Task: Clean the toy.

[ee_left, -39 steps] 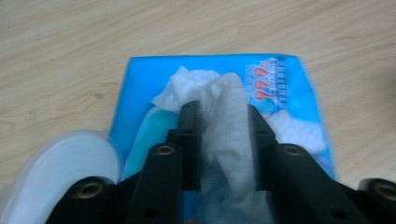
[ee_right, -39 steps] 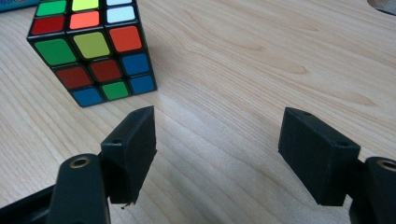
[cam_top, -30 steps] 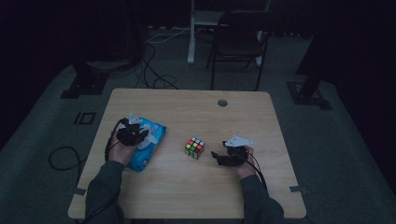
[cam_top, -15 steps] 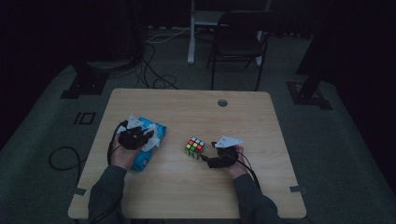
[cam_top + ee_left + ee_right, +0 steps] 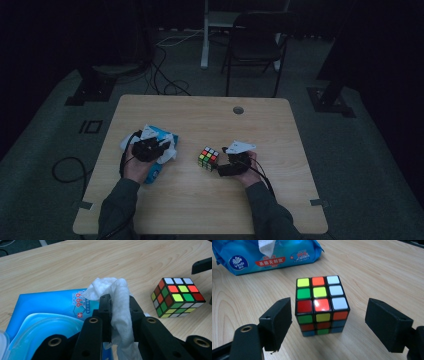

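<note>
A scrambled Rubik's cube (image 5: pixel 208 158) (image 5: pixel 320 305) (image 5: pixel 177 296) rests on the wooden table (image 5: pixel 200 110). My right gripper (image 5: pixel 220 167) (image 5: pixel 332 317) is open, with one jaw on each side of the cube and neither pad touching it. Its jaws have just been opening. My left gripper (image 5: pixel 162 149) (image 5: pixel 119 300) is shut on a white wet wipe (image 5: pixel 120 297) (image 5: pixel 171 150). The wipe rises from a blue wipes pack (image 5: pixel 45 305) (image 5: pixel 159 133) (image 5: pixel 269 255) lying under that gripper.
A cable hole (image 5: pixel 238 110) sits near the table's far edge. A dark chair (image 5: pixel 257 45) and stand bases (image 5: pixel 95 85) are on the floor beyond the table. Bare wood lies at the table's right and front.
My right hand has moved left, bringing its jaws up beside the cube. The left hand and its wipe look almost unchanged.
</note>
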